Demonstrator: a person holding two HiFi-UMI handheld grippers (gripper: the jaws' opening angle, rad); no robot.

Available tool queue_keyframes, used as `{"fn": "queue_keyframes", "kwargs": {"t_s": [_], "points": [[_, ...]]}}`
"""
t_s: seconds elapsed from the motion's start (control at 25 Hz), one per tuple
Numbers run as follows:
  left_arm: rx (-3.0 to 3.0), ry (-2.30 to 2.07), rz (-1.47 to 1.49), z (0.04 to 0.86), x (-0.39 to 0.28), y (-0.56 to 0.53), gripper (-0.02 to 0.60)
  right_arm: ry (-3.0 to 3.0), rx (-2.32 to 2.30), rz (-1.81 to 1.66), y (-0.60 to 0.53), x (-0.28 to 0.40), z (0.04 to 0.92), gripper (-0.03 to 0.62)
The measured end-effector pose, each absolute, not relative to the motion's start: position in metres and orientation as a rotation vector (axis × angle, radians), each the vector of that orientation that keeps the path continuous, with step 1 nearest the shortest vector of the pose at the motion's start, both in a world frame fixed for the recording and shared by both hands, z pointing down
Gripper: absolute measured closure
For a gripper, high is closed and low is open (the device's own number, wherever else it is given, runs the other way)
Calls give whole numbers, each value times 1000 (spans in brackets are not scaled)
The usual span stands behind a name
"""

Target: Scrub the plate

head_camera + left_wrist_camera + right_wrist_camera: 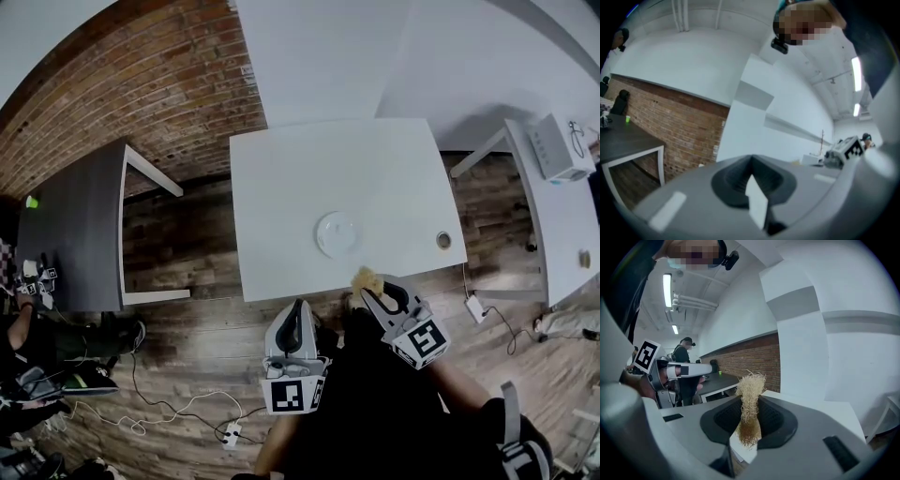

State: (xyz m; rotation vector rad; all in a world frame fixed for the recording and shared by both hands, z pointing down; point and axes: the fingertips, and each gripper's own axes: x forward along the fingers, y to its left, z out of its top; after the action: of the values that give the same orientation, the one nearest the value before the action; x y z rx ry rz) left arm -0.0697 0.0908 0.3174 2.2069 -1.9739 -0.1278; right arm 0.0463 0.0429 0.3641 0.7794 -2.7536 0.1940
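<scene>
1. Wood-plank floor point(187, 244) and a brick wall point(141, 84) surround a white counter point(281, 178); a dark counter point(75, 234) stands off to its left.
2. On the white counter a round white plate point(337, 234) lies flat near the front edge, its face plain white. A small round thing point(443, 240) (too small to name) sits well apart from it, near the counter's right front corner.
3. The right hand-held gripper point(368, 287) is clamped on a straw-coloured fibrous scrubber point(750, 411). The tuft is pinched between the two jaws and sticks out beyond their tips. In the head view the scrubber sits at the counter's front edge, near the plate but not touching it.
4. The left hand-held gripper point(297, 306) has its jaws pressed together with nothing between them (the left gripper view shows the pads meeting in a seam). It is held off the counter, just short of the front edge and left of the right one, pointing toward the counter.
</scene>
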Motion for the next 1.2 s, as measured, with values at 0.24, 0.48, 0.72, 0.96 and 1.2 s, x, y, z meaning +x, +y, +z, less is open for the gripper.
{"fn": "queue_keyframes", "kwargs": {"t_s": [0.24, 0.48, 0.72, 0.96, 1.2], "points": [[2169, -2011, -99, 326, -71, 65, 578, -2748, 705, 195, 19, 42, 381, 514], [2119, -2037, -98, 333, -67, 48, 578, -2697, 588, 180, 4, 40, 405, 514], [2100, -2044, -77, 344, -60, 35, 578, -2632, 522, 192, -12, 36, 438, 514], [2075, -2052, -58, 360, -60, 24, 578, -2599, 459, 185, -21, 28, 473, 514], [2034, -2057, -50, 382, -66, 14, 578, -2531, 378, 184, -28, 19, 514, 514]]}}
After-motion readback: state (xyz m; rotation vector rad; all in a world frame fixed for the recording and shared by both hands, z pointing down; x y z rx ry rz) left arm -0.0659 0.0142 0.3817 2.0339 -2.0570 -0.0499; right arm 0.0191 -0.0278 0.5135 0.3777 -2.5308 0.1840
